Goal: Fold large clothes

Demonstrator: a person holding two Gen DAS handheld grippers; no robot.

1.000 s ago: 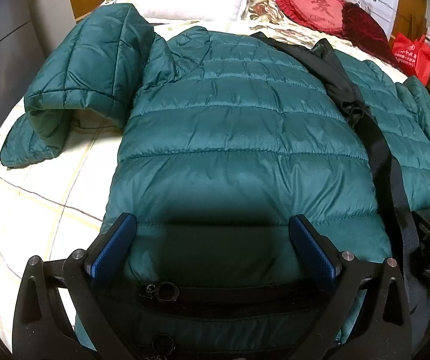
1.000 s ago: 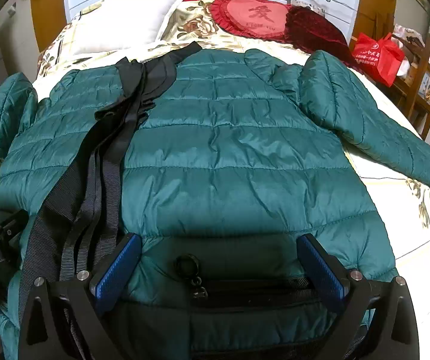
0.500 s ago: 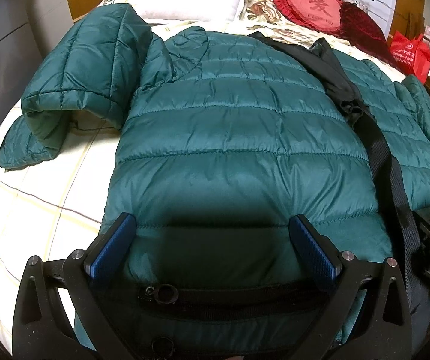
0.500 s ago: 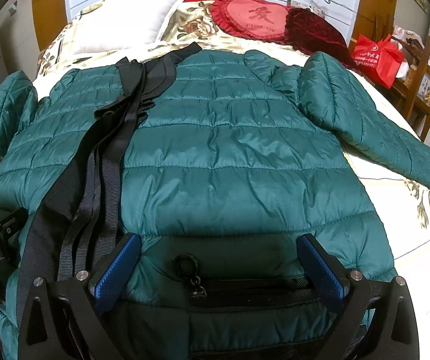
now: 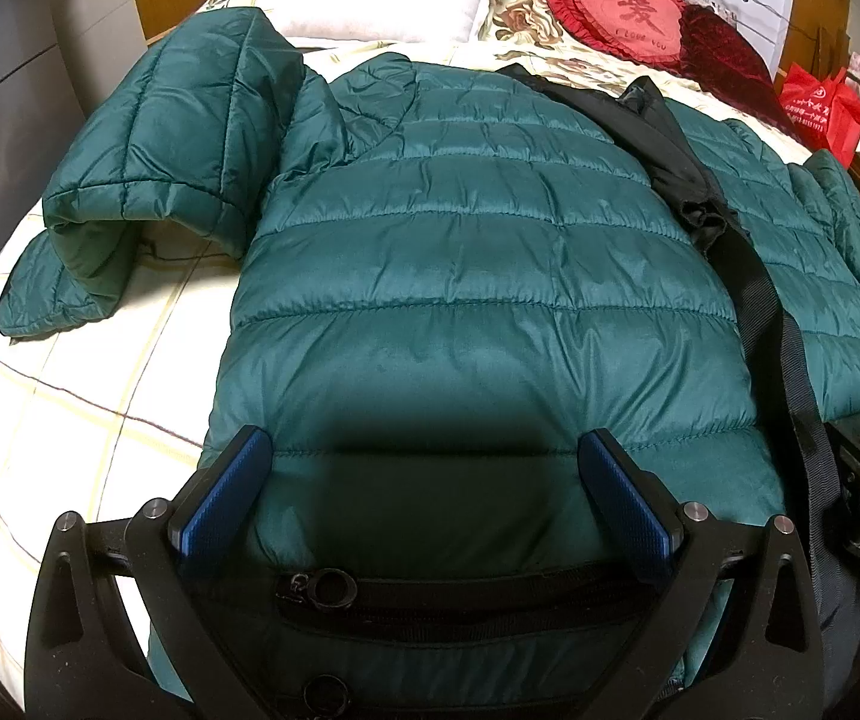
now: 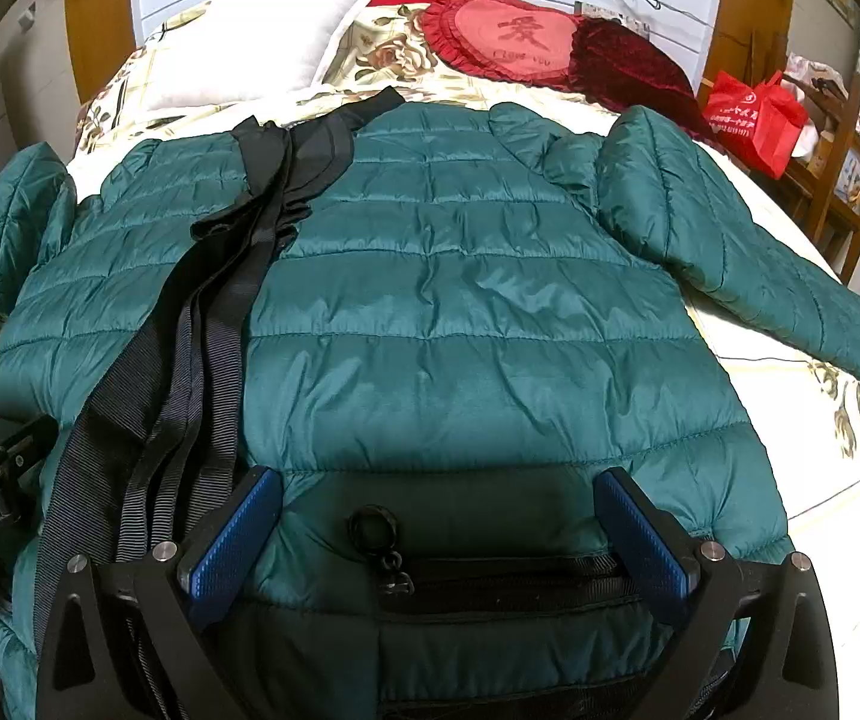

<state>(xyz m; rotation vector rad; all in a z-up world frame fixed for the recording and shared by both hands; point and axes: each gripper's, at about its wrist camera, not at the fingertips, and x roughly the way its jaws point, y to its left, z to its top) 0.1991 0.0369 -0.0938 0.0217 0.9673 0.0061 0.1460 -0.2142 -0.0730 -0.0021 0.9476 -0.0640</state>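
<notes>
A dark green quilted puffer jacket (image 5: 478, 276) lies spread front-up on the bed, hem toward me; it also shows in the right wrist view (image 6: 478, 324). A black zipper placket (image 5: 754, 300) runs down its middle (image 6: 214, 324). Its left sleeve (image 5: 148, 192) is bent and folded over itself. Its right sleeve (image 6: 742, 252) lies out to the right. My left gripper (image 5: 424, 480) is open over the left hem, empty. My right gripper (image 6: 439, 516) is open over the right hem, empty.
A white pillow (image 6: 262, 42) and red cushions (image 6: 520, 36) lie at the head of the bed. A red bag (image 6: 754, 114) sits on a wooden chair at the right. The checked bedsheet (image 5: 58, 420) shows left of the jacket. Black pocket zippers (image 5: 460, 591) cross the hem.
Both grippers have crept slightly forward and down over the hem. The jacket has not moved, and both grippers stay open.
</notes>
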